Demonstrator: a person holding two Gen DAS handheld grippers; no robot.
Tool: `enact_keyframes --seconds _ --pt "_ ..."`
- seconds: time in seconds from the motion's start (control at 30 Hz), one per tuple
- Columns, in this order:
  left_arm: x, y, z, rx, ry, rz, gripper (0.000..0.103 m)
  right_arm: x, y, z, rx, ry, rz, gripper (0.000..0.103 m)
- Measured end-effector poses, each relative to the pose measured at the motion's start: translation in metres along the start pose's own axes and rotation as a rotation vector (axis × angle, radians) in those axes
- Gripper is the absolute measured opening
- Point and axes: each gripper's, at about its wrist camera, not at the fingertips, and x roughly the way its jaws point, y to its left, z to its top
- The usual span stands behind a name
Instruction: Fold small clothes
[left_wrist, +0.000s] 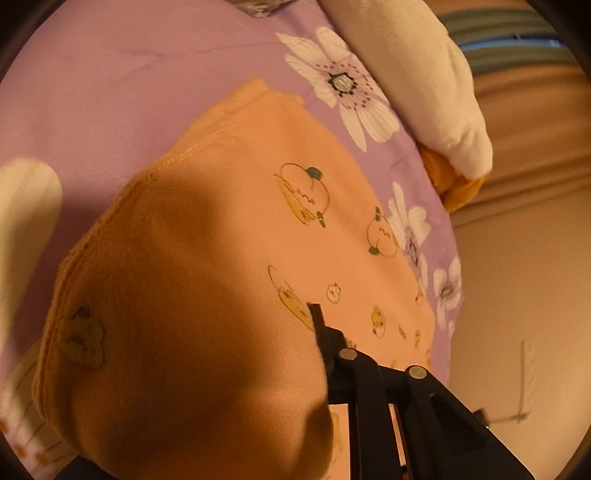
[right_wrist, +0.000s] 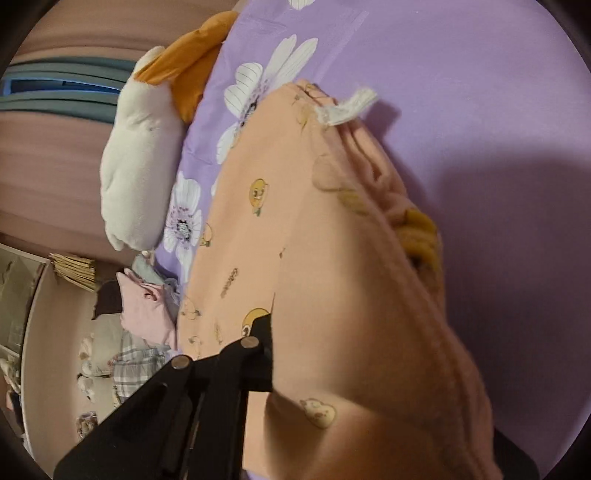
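Observation:
A small peach-orange garment (left_wrist: 229, 236) printed with cartoon figures lies on a purple floral bedsheet (left_wrist: 110, 74). A lifted fold of it hangs close in front of each camera. My left gripper (left_wrist: 321, 350) is shut on the garment's edge; only one black finger (left_wrist: 317, 321) shows, the other is hidden under the cloth. In the right wrist view the same garment (right_wrist: 332, 240) has a white label (right_wrist: 347, 107) at its far end. My right gripper (right_wrist: 271, 354) is shut on a fold of it, one finger (right_wrist: 264, 332) visible.
A white and orange plush toy (left_wrist: 424, 81) lies at the bed's edge; it also shows in the right wrist view (right_wrist: 144, 155). Beside the bed, a heap of other clothes (right_wrist: 144, 314) and a floor with scattered items. Curtains behind.

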Motion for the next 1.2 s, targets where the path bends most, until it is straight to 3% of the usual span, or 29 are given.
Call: enact_keyframes --seconds 0.1,0.2,0.33,0.4,0.43,0.47,0.5,0.57,0.67,0.73,0.8,0.87,0.93,1.03,1.13,1.2 --pt "-0.028 -0.015 -0.013 0.093 -0.017 0.079 0.013 -0.019 0.003 0.003 0.001 0.035 0.062 0.007" --pt "-0.063 -0.023 -0.038 0.132 0.006 0.072 0.013 -0.052 0.013 -0.005 -0.062 0.056 0.104 0.008" --pt "-0.102 -0.019 -0.091 0.256 0.035 0.077 0.014 -0.109 0.013 -0.040 -0.226 0.090 0.062 0.008" --pt "-0.099 -0.003 -0.118 0.298 0.089 0.141 0.017 -0.133 -0.012 -0.064 -0.265 0.137 0.027 0.009" --pt "-0.093 0.011 -0.127 0.295 0.137 0.198 0.019 -0.135 -0.023 -0.072 -0.286 0.164 -0.024 0.010" --pt "-0.093 0.023 -0.129 0.279 0.142 0.161 0.019 -0.135 -0.039 -0.083 -0.309 0.202 -0.126 0.009" --pt "-0.100 0.031 -0.125 0.255 0.127 0.104 0.019 -0.137 -0.056 -0.088 -0.306 0.222 -0.153 0.006" --pt "-0.110 0.040 -0.113 0.182 0.154 0.106 0.019 -0.149 -0.072 -0.083 -0.253 0.232 -0.082 0.008" --pt "-0.136 0.045 -0.087 0.104 0.152 0.144 0.023 -0.176 -0.071 -0.063 -0.225 0.216 -0.158 0.021" --pt "-0.165 0.045 -0.072 0.109 0.058 0.184 0.029 -0.203 -0.058 -0.053 -0.288 0.101 -0.212 0.022" --pt "-0.193 0.042 -0.056 0.110 -0.115 0.166 0.046 -0.223 -0.043 -0.042 -0.355 0.015 -0.226 0.025" --pt "-0.203 0.043 -0.047 0.148 -0.174 0.058 0.061 -0.226 -0.032 -0.026 -0.370 -0.010 -0.176 0.046" --pt "-0.180 0.041 -0.025 0.160 -0.114 0.013 0.063 -0.208 -0.025 -0.008 -0.346 0.012 -0.124 0.060" --pt "-0.133 0.037 -0.004 0.115 -0.014 0.023 0.063 -0.165 -0.023 0.017 -0.329 0.022 -0.087 0.059" --pt "-0.098 0.031 0.003 0.116 0.071 -0.019 0.063 -0.126 -0.023 0.032 -0.293 0.043 -0.079 0.052" --pt "-0.079 0.025 0.006 0.127 0.103 -0.099 0.063 -0.102 -0.024 0.035 -0.288 0.093 -0.084 0.036"
